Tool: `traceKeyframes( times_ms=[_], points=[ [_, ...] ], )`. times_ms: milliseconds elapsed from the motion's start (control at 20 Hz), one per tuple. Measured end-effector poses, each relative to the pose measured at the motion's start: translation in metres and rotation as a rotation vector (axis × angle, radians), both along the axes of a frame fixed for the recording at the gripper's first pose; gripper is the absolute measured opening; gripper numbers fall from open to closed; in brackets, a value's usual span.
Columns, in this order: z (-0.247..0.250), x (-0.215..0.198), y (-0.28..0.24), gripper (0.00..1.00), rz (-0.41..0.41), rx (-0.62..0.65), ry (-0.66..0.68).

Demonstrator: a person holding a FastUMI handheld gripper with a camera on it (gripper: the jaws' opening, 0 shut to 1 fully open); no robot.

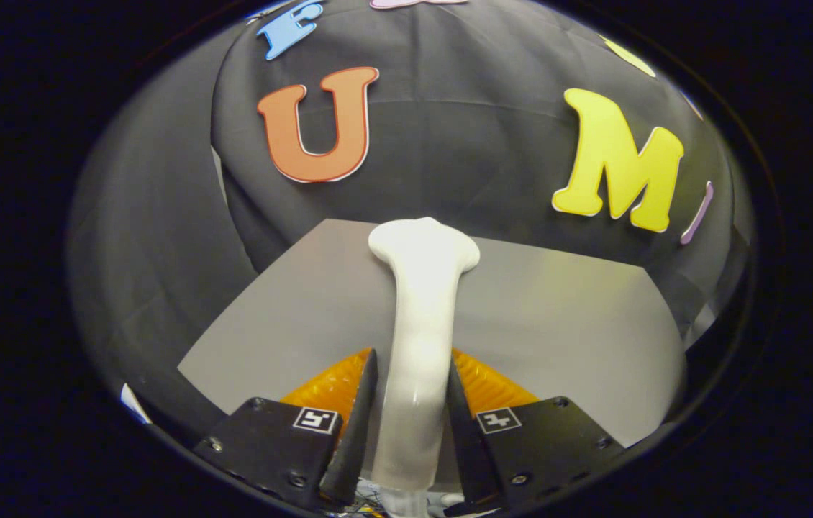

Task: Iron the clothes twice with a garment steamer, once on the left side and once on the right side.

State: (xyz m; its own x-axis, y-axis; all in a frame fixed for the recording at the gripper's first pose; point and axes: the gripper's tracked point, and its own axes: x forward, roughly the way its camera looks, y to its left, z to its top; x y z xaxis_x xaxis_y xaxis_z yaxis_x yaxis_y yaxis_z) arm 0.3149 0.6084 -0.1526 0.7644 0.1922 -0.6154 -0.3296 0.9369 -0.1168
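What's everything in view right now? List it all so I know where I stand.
steamer: one, white, clamped between the fingers, its handle running ahead to a wider head beyond them
table: one, grey, flat under the steamer and ahead of the fingers
cloth wall: one, black, draped behind the table
hand-held gripper: one, its two fingers pressing on either side of the steamer's handle
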Motion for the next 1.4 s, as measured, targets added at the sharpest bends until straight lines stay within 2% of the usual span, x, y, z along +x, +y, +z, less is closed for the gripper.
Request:
traceKeyframes(
  times_ms=[100, 350, 650, 950, 1100, 1400],
  points=[
    [-0.001, -0.001, 0.003, 0.42, 0.001, -0.002, 0.002],
    [0.005, -0.007, 0.004, 0.34, -0.001, 0.063, 0.066],
    [0.045, -0.046, -0.005, 0.33, 0.074, 0.158, 0.028],
    [0.125, -0.099, -0.037, 0.32, 0.140, 0.207, -0.152],
    [0.168, -0.129, -0.070, 0.32, 0.170, 0.241, -0.229],
    [0.219, -0.168, -0.159, 0.32, 0.146, 0.272, -0.341]
  ],
)
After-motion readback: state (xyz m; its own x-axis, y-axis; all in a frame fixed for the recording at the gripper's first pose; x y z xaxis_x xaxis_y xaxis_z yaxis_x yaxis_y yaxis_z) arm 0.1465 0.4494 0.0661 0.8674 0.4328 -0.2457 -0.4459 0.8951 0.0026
